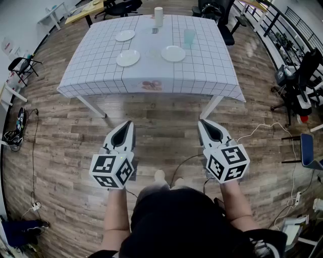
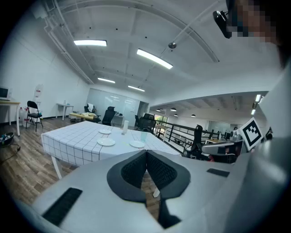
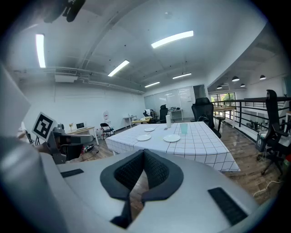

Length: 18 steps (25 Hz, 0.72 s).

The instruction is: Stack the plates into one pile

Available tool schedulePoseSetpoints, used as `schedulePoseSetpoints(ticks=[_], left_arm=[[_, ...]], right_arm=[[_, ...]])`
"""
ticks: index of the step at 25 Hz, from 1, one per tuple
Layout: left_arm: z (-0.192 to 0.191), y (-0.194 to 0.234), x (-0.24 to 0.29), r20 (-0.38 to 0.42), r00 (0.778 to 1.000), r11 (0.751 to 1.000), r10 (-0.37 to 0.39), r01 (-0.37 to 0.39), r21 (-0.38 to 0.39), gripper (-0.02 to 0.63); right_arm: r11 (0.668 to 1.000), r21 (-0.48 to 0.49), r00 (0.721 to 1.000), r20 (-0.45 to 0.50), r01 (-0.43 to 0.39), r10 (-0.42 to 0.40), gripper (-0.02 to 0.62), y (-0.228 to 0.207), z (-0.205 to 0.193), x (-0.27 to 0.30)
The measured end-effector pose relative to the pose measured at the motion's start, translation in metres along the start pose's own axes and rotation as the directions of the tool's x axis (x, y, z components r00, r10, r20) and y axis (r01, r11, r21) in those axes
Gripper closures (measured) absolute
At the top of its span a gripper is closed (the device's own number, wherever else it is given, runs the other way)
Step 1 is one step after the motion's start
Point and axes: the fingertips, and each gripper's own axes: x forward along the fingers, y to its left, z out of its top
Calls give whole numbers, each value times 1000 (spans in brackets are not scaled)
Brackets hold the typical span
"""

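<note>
Three white plates lie apart on a table with a white checked cloth (image 1: 101, 75): one at the back left (image 1: 125, 36), one at the front left (image 1: 128, 58), one to the right (image 1: 173, 53). The same plates show small in the left gripper view (image 2: 106, 142) and the right gripper view (image 3: 172, 138). My left gripper (image 1: 128, 124) and right gripper (image 1: 203, 122) hover over the wooden floor well short of the table. Both are shut with nothing between the jaws.
A white cylinder (image 1: 158, 16) and a pale green cup (image 1: 189, 37) stand at the table's far side. Office chairs (image 1: 222, 10) sit behind the table. Cables (image 1: 262, 128) run across the floor at the right. A folding chair (image 1: 20, 64) stands at the left.
</note>
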Motion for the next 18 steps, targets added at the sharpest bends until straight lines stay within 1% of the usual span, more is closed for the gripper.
schedulePoseSetpoints(ticks=[5,11,18], left_arm=[[-5,8,6,-17,1000,1000,-8,8,-3,578],[-6,25,11,-34,999,1000,-4,4,-8,578],[-4,58,11,-40,999,1000,7,-6,18,578]], right_arm=[[999,35,1000,-6,-8,8,581,5,-3,10],[1000,10,1000,-17,-23,23,581,18,5,33],[999,-2,999,-36,-35,35,581,39,3,67]])
